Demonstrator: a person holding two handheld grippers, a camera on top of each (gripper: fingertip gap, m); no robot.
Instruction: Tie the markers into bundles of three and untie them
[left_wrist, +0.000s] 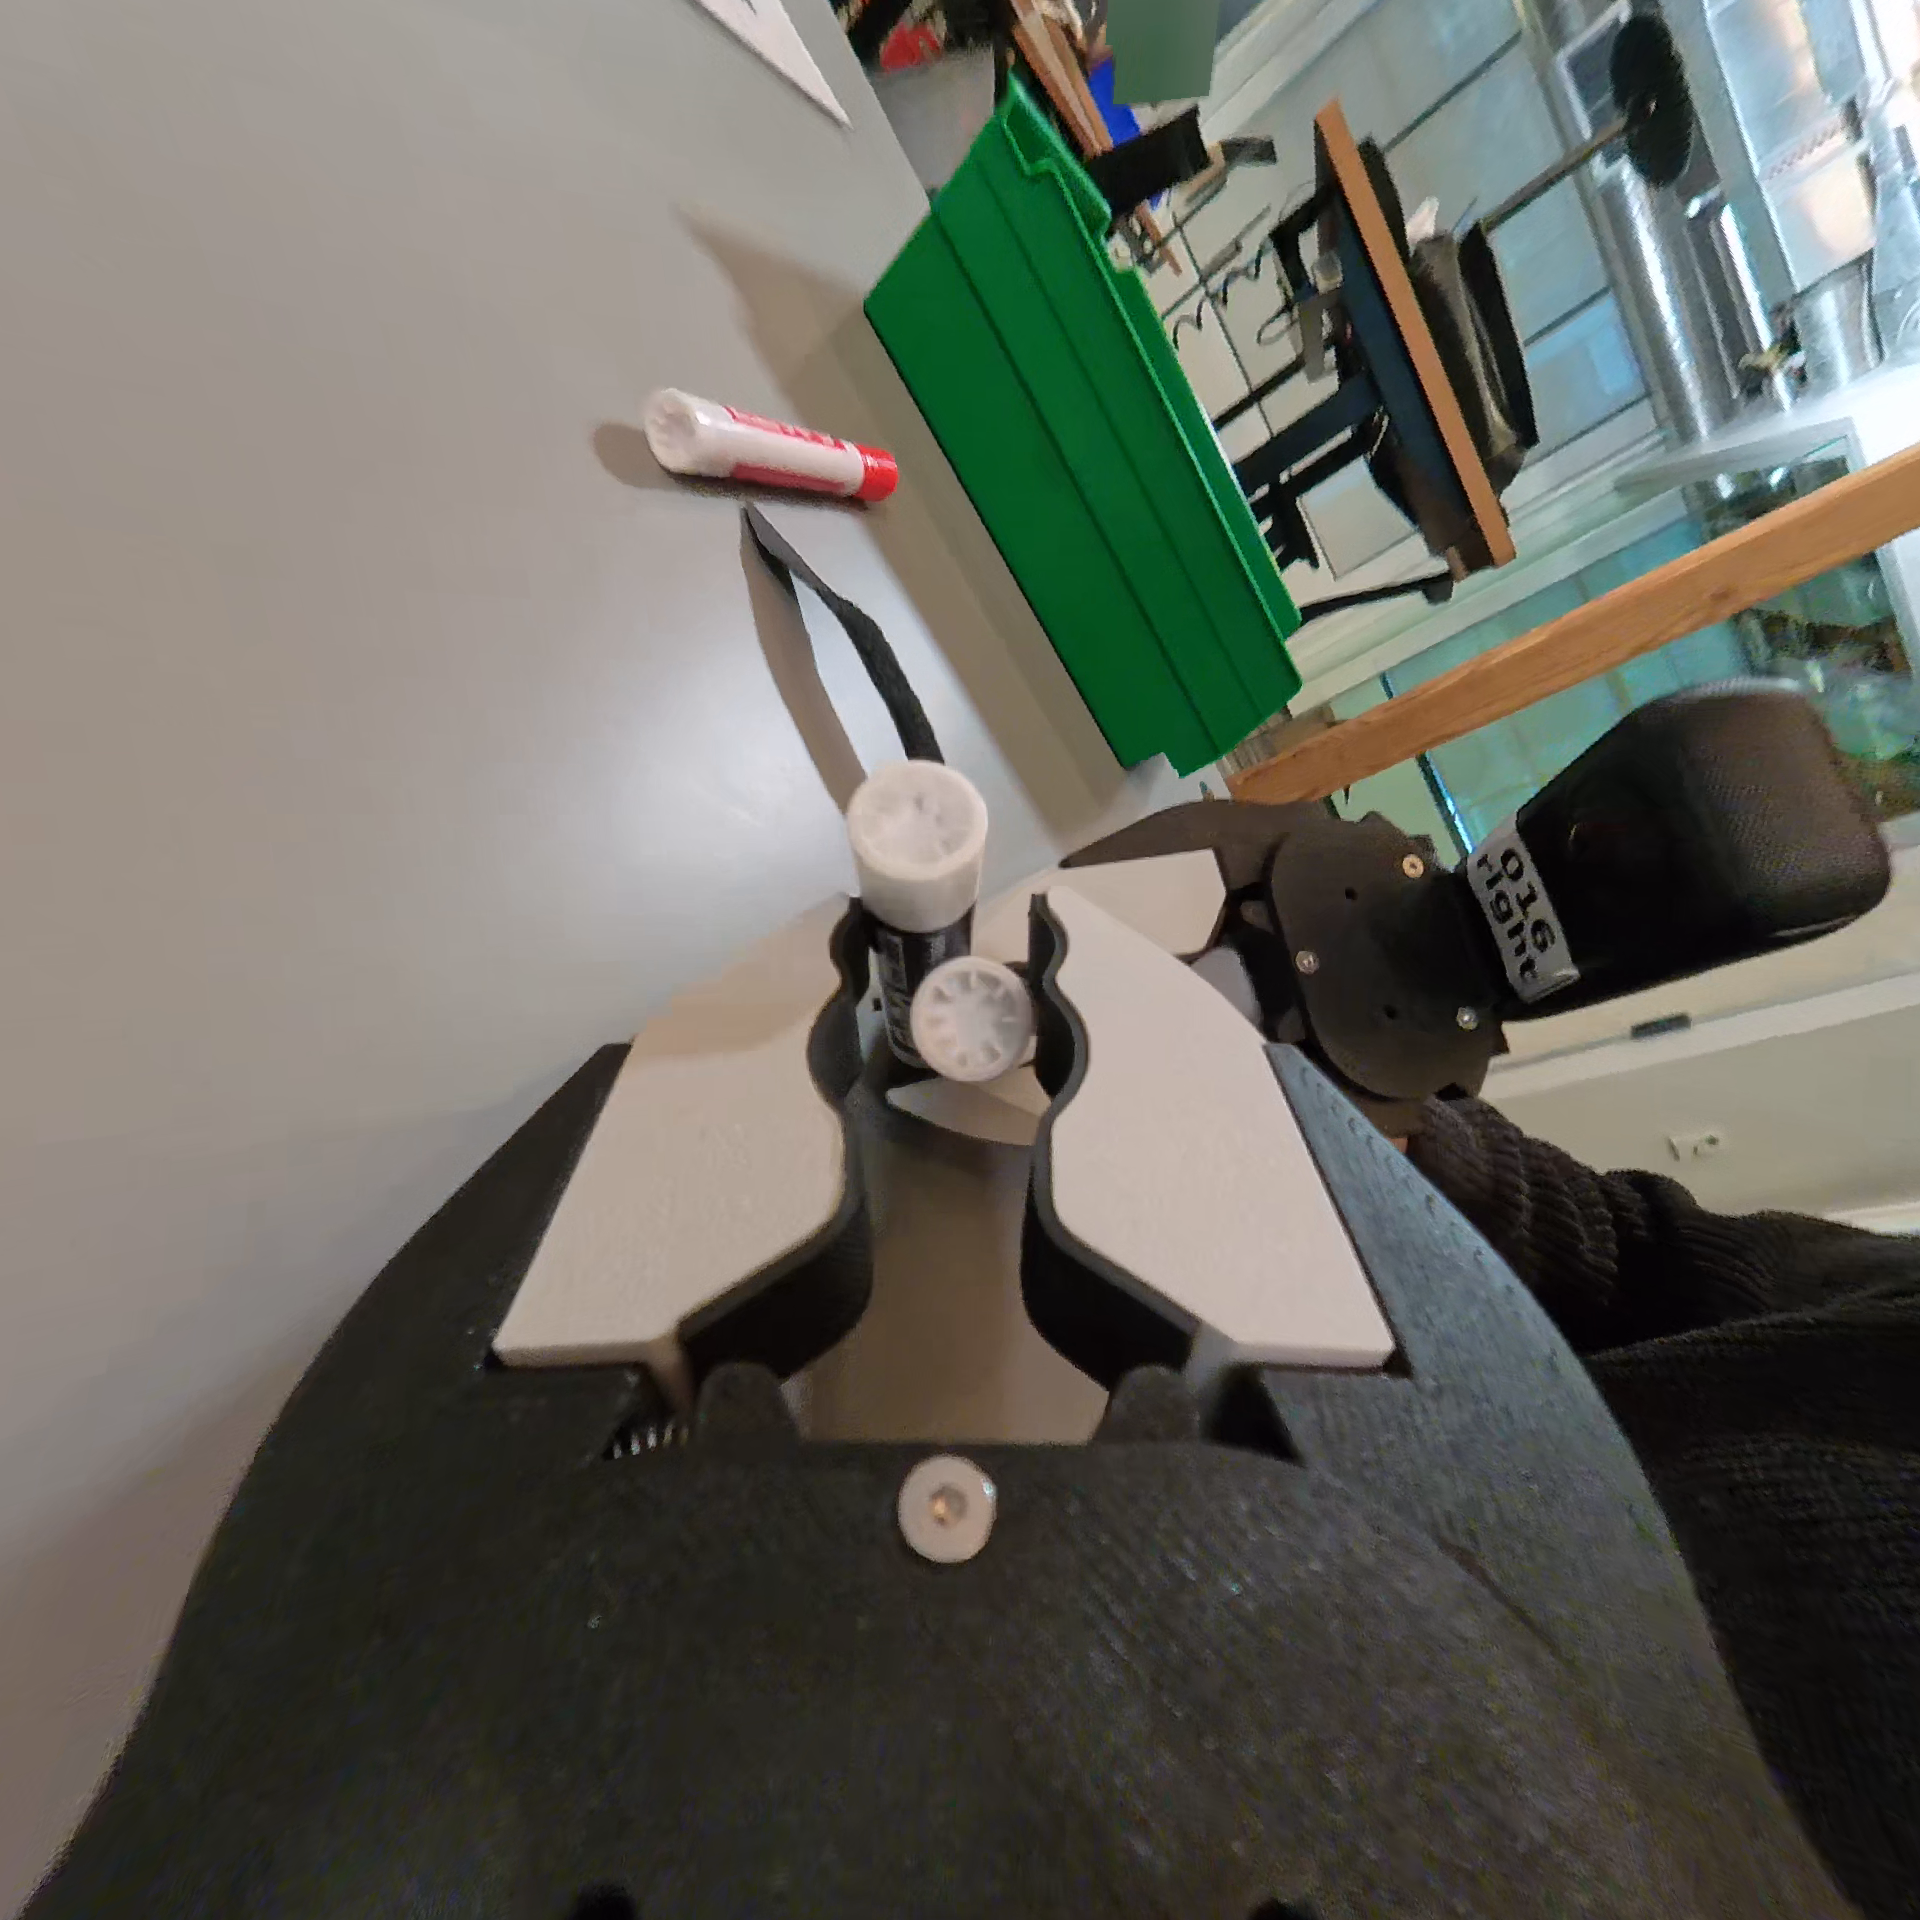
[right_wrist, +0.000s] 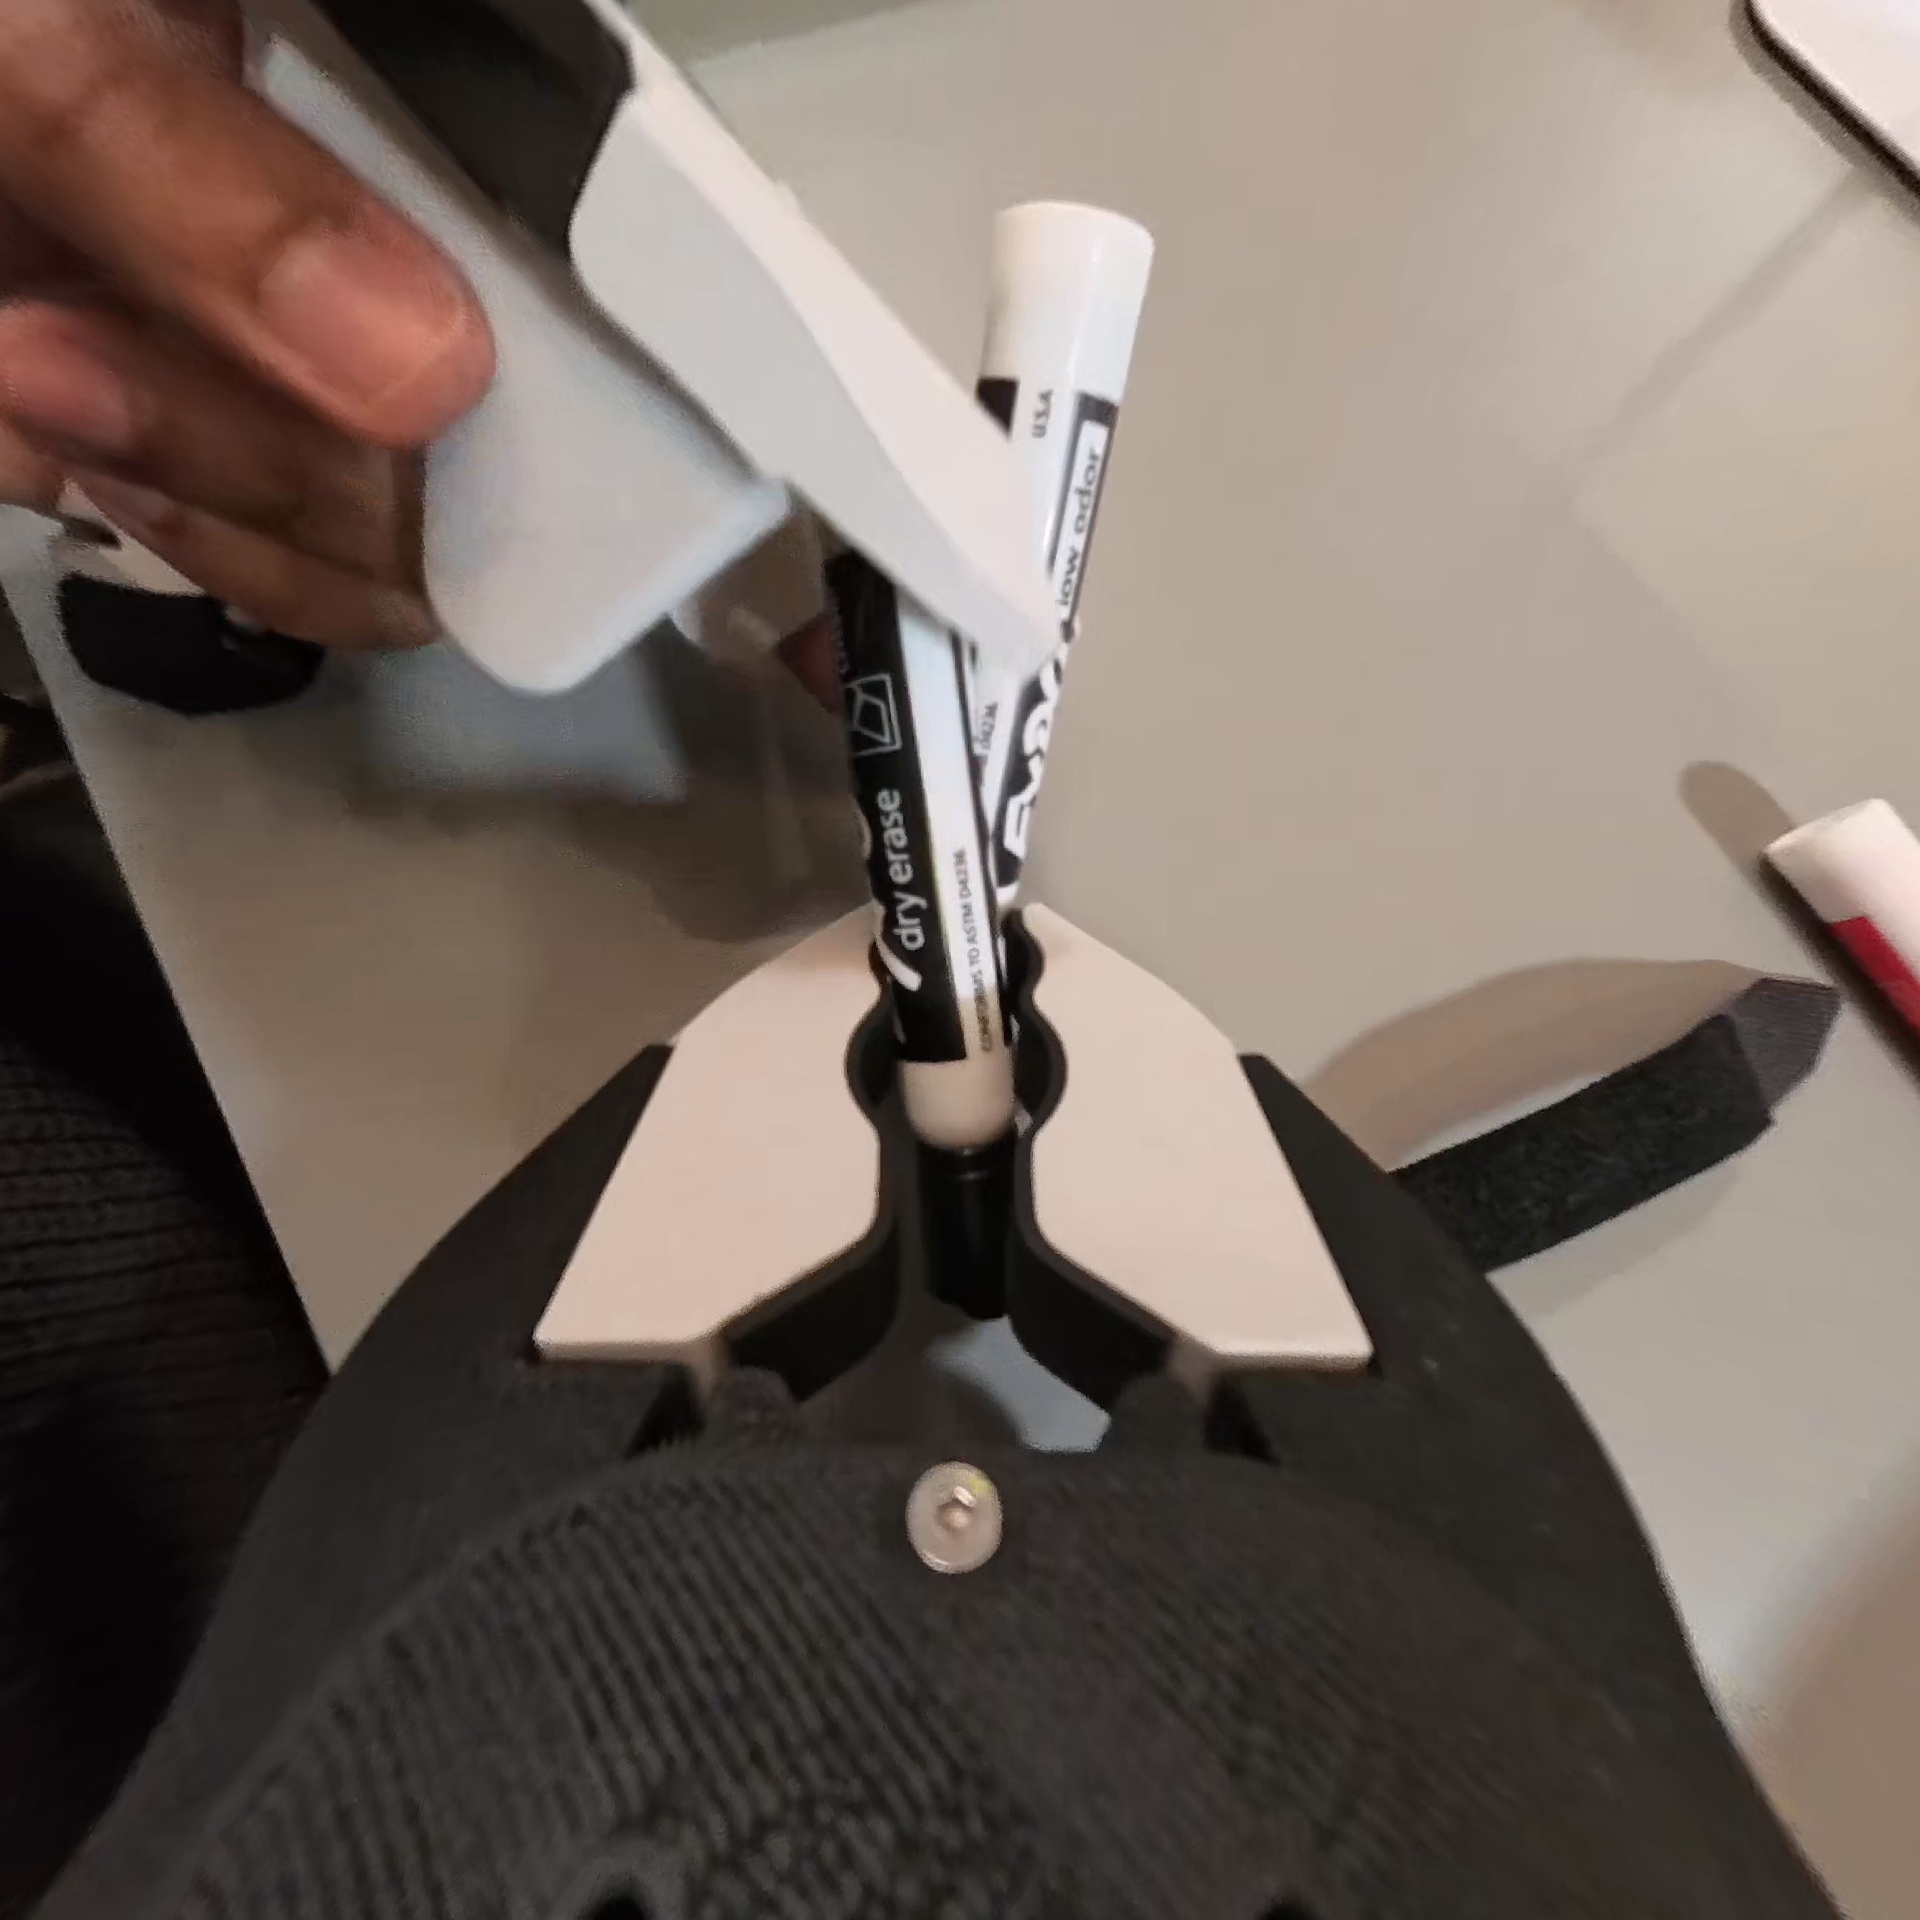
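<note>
Left gripper (left_wrist: 951, 997): black ribbed body, one silver screw at centre.
Left fingers (left_wrist: 717, 1174): pale grey flat plates with black scalloped inner edges.
Right gripper (right_wrist: 951, 1023): same black body and silver screw.
Right fingers (right_wrist: 1174, 1174): pale grey plates, black notched edges.
Band (left_wrist: 1522, 920): grey, with black writing, on the right gripper's handle.
Sleeve (left_wrist: 1662, 1278): black ribbed knit.

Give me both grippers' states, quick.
Left gripper: shut on the two black markers, near their white ends.
Right gripper: shut on the same two black markers, at the capped ends.
</note>
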